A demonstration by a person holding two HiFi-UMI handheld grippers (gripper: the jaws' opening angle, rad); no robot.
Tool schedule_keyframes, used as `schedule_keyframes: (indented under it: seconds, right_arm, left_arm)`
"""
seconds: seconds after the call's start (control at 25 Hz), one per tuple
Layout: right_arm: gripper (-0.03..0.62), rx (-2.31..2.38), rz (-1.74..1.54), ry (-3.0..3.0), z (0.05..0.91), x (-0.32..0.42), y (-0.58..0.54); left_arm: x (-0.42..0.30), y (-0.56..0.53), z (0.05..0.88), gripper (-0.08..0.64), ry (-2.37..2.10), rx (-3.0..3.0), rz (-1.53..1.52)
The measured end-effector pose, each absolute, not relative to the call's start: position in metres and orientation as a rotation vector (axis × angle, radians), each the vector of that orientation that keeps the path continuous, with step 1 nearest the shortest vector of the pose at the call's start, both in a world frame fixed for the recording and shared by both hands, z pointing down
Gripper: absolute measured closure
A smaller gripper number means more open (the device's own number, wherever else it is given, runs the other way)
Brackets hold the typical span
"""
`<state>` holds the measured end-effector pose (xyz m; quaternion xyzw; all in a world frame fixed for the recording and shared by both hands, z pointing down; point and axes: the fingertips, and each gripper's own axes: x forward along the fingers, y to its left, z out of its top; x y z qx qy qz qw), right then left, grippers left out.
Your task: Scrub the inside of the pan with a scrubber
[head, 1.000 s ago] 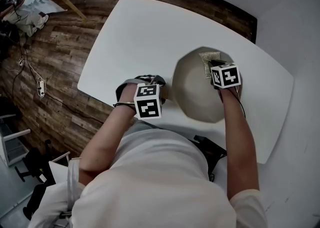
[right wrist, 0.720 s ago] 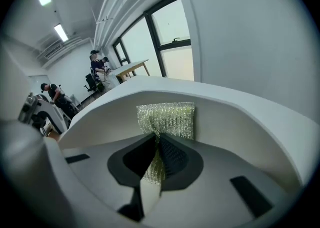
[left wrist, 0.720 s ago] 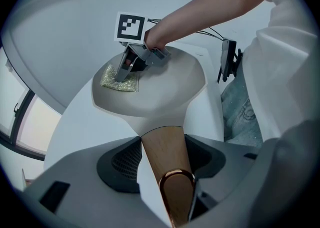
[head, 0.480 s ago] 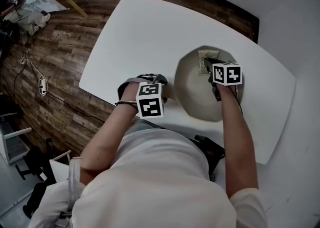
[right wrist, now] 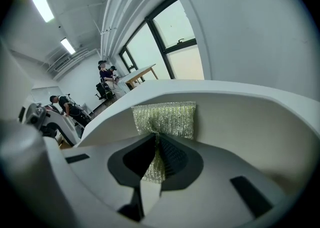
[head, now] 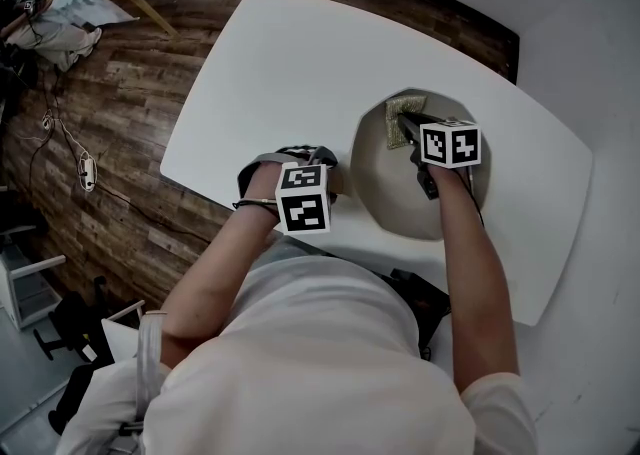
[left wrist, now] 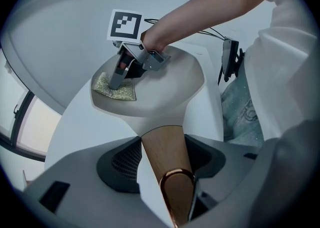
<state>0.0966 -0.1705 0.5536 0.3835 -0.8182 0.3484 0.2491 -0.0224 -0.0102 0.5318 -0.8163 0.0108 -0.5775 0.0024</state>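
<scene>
Against the far wall of the pan [head: 398, 205], the thinly pinched scrubber [right wrist: 165, 119] may slip from the right claw [right wrist: 155, 153]; the left claw [left wrist: 169, 184] clamps the wooden handle [left wrist: 165, 153].

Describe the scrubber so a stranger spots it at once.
Find the white table, then the cream pan on it. Against the pan's far wall lies the scrubber, pinched in the right gripper: a glittery green-gold mesh square, the only sparkly thing among plain surfaces.
</scene>
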Motion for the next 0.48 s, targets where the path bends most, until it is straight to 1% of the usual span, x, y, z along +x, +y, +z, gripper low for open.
schedule_keyframes:
  seconds: [0.48]
  right_arm:
    - [0.552, 0.864, 0.924, -2.344, 0.545, 0.058, -0.153]
  left_arm:
    - [-0.022, -0.012, 0.534, 0.301, 0.030, -2.550, -1.820]
